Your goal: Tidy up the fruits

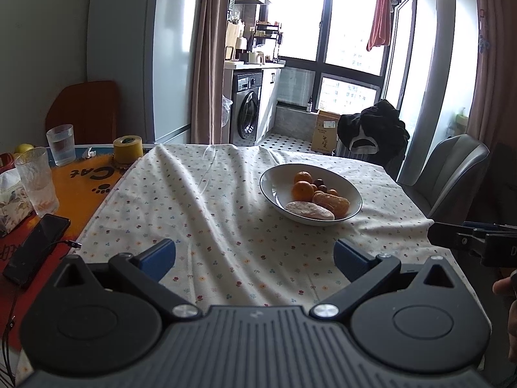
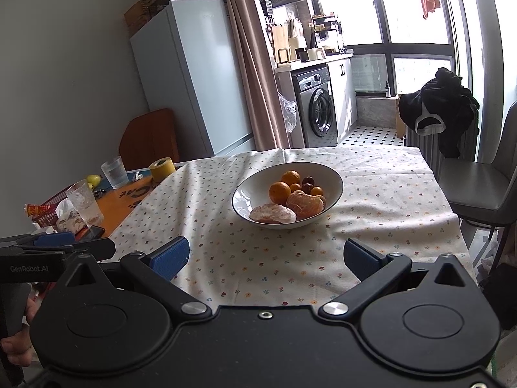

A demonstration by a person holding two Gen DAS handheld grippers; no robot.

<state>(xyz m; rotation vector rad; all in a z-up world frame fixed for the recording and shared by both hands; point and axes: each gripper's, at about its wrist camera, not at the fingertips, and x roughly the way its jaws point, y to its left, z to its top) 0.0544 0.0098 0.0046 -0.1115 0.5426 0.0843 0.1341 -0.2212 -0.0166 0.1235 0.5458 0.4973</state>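
Observation:
A white bowl (image 1: 274,179) (image 2: 245,202) stands on the flowered tablecloth (image 1: 200,213) (image 2: 371,200). Inside lie two round oranges (image 1: 303,190) (image 2: 279,192), two peeled citrus fruits (image 1: 309,210) (image 2: 273,213), dark red fruits (image 1: 318,182) (image 2: 307,185) and small kumquats. My left gripper (image 1: 255,258) hovers over the cloth, short of the bowl, open and empty. My right gripper (image 2: 266,258) is also open and empty, near the table's front edge, with the bowl ahead. Each gripper shows at the edge of the other's view.
On the left, an orange mat carries two glasses (image 1: 61,144) (image 2: 114,172), a yellow tape roll (image 1: 127,148) (image 2: 162,167), a phone (image 1: 35,249), a tissue pack and a yellow-green fruit (image 2: 93,179). A grey chair (image 1: 452,174) (image 2: 478,187) stands at the right side.

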